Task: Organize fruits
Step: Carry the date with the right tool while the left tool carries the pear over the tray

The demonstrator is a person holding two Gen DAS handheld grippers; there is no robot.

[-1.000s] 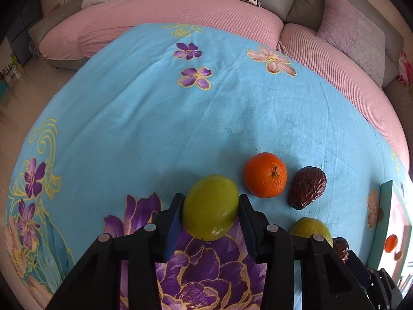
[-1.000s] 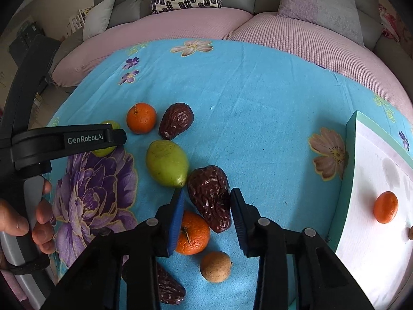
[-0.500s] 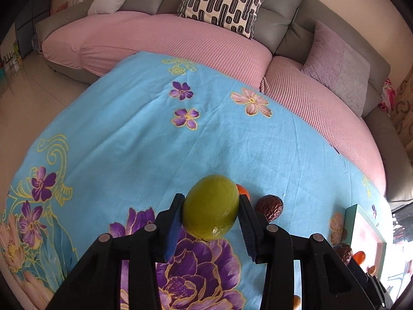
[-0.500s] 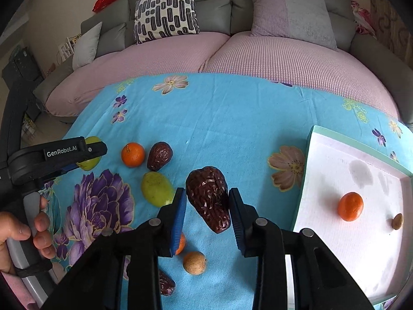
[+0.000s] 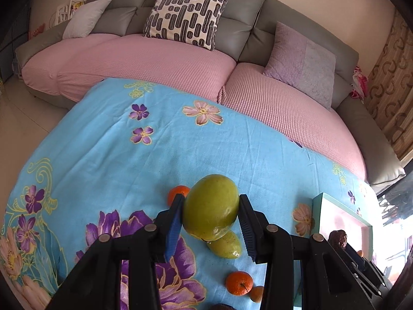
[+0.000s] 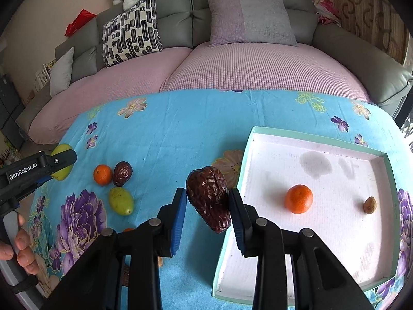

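A big grey sofa with pink seat covers (image 6: 245,64) curves around a table under a bright blue cloth with purple flowers (image 6: 167,129). On the cloth sits a flat white tray with a pale green rim (image 6: 309,131).

The right gripper (image 6: 207,201) is clamped on a dark brown wrinkly fruit shaped like a big date (image 6: 209,199). It hangs in the air just by the tray's near left edge. The left gripper (image 5: 210,215) is clamped on a round yellow-green fruit like a mango (image 5: 210,206), held up above the cloth, well away from the tray.

The tray already has a small orange mandarin (image 6: 299,198) and a little brown nut-like fruit (image 6: 370,204) in it. On the cloth lie another orange (image 6: 102,174), another brown wrinkly fruit (image 6: 122,173) and a second green fruit (image 6: 121,201). There may be more fruit low down behind the black fingers, but I cannot see it well.

To do this step well, the right gripper should carry the brown fruit over the rim, high enough not to bump it. It should go low over a bare white spot, away from the mandarin, then let go gently so nothing rolls. The green fruit is round and smooth, so the left gripper should keep a firm, steady squeeze and wait its turn, so the two tools do not knock together.
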